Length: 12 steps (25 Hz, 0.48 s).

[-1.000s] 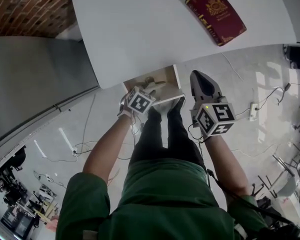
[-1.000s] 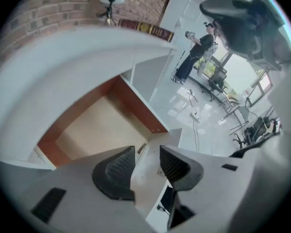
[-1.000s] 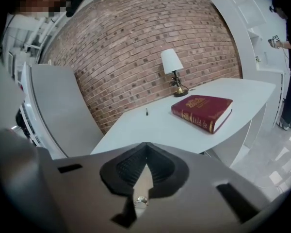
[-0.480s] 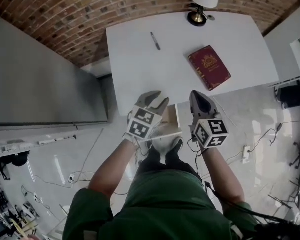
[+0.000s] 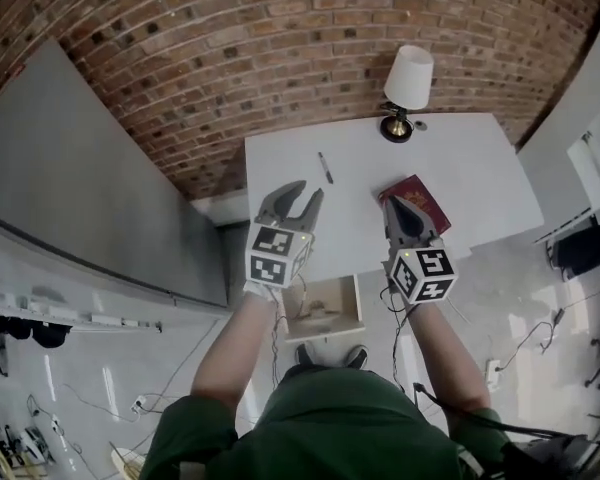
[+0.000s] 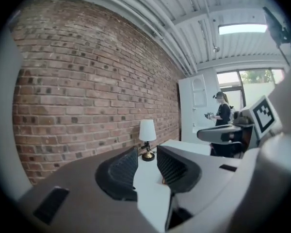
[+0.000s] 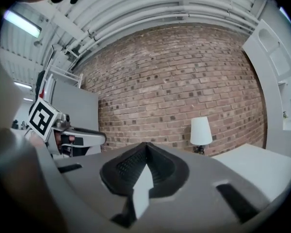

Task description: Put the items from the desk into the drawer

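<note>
Both grippers raised over desk point(image 5: 480, 178), empty. Left gripper point(image 5: 302, 190) - jaws apart, just been narrowing, nothing between. Right gripper point(image 5: 400, 208) jaws together. Pen point(image 5: 325, 167) ahead of left, red book point(image 5: 427, 194) at right's tip, drawer point(image 5: 323, 308) open below. We'd reopen right first - then come down square on book's edge.

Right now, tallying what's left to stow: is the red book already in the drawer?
No, the red book lies on the white desk, outside the open drawer.
</note>
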{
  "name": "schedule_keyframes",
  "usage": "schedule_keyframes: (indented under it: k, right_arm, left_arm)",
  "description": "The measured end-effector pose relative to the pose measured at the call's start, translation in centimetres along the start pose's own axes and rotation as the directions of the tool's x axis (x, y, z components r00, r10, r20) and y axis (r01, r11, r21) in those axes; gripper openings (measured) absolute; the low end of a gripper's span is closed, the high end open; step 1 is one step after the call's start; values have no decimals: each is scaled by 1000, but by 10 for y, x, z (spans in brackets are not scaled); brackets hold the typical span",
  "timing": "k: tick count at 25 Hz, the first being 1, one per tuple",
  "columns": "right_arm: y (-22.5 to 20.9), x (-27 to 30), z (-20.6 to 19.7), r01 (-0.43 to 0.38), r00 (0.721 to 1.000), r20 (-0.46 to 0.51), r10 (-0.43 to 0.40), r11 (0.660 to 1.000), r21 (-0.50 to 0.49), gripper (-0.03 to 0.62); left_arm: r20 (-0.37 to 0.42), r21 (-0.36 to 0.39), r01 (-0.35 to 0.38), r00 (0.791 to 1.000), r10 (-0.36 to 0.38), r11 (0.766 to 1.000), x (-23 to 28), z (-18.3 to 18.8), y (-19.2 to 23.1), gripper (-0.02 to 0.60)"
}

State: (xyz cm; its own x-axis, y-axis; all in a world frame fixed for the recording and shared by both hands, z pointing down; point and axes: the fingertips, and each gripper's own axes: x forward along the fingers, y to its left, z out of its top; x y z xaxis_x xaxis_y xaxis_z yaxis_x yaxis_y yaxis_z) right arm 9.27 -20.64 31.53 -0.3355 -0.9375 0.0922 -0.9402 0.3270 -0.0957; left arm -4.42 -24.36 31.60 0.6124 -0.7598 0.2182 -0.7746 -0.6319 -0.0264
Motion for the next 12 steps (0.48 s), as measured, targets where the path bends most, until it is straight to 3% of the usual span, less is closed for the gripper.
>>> schedule_keyframes:
  k: [3,6,12]
  right_arm:
    - [-4,7,40,1,998,64,1,1000,-30,3]
    - [-5,8,74,6,993,120,-1,999,-47,3]
    - [9,10,118,-6,983,183,25,995,-101,4]
  left_arm:
    - [73,-9,-105,992,105,994,-17,39,33,48]
    - [173,-8,-178,969,177,984,-40,75,47,18]
    - [313,8,-198,932,185,980,-75,118,47,8]
